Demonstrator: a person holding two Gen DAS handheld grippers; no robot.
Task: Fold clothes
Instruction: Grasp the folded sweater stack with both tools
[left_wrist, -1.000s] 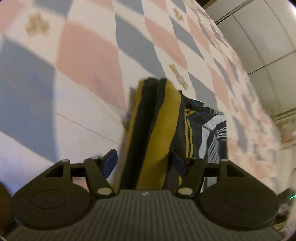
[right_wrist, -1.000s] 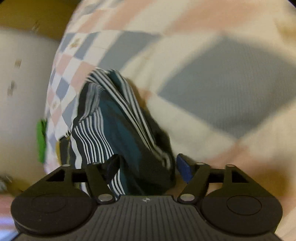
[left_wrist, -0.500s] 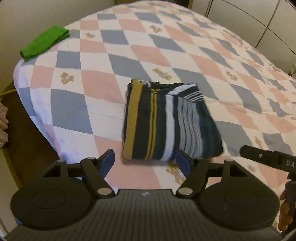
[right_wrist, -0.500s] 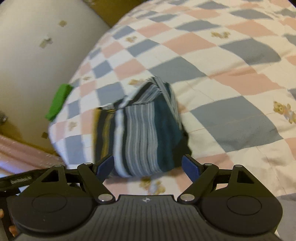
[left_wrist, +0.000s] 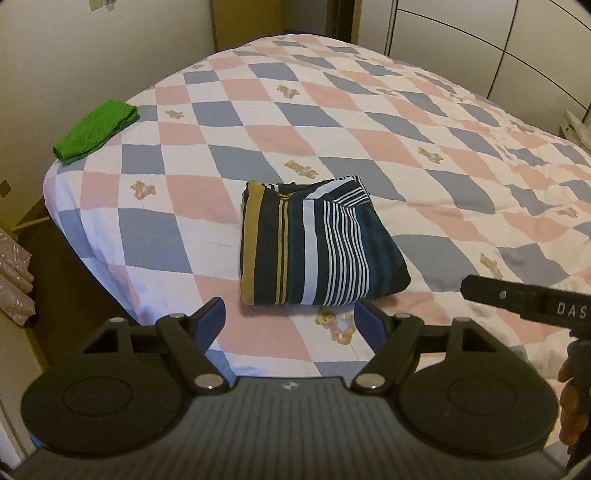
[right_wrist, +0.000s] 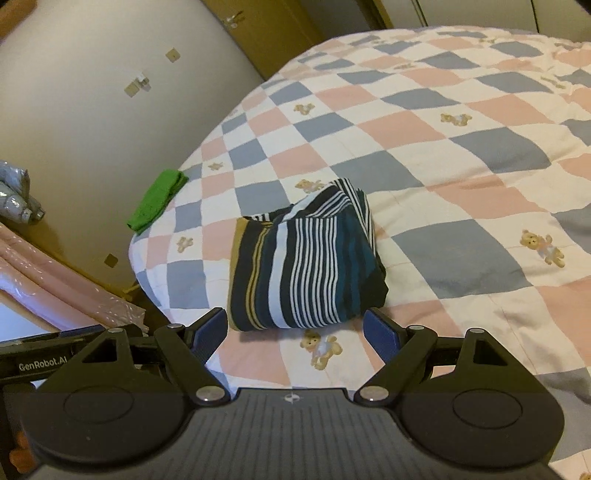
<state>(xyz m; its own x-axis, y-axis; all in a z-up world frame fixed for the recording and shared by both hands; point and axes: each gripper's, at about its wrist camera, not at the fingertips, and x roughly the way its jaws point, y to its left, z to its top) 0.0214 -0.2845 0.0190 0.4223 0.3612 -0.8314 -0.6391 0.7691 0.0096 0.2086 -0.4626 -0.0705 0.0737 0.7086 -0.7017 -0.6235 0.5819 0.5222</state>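
A striped garment (left_wrist: 314, 243) in navy, teal, white and mustard lies folded into a compact rectangle on the checked quilt (left_wrist: 258, 110), near the bed's front corner. It shows in the right wrist view too as the striped garment (right_wrist: 303, 266). My left gripper (left_wrist: 290, 319) hovers open above the near edge of the bed, short of the garment, with nothing between its blue pads. My right gripper (right_wrist: 295, 330) is likewise open and empty, just in front of the bundle. Part of the other tool's black bar (left_wrist: 528, 299) crosses the left wrist view at the right.
A folded green cloth (left_wrist: 96, 131) rests at the bed's far left corner, also visible as the green cloth (right_wrist: 157, 201). The bed edge drops to a brown floor (left_wrist: 55, 266) on the left. Pink wrapped packages (right_wrist: 55, 291) lie beside the bed. Wardrobe doors (left_wrist: 498, 40) stand behind.
Both grippers have let go of the striped garment and pulled back and up from it. The garment now lies folded on the quilt, fully in view.
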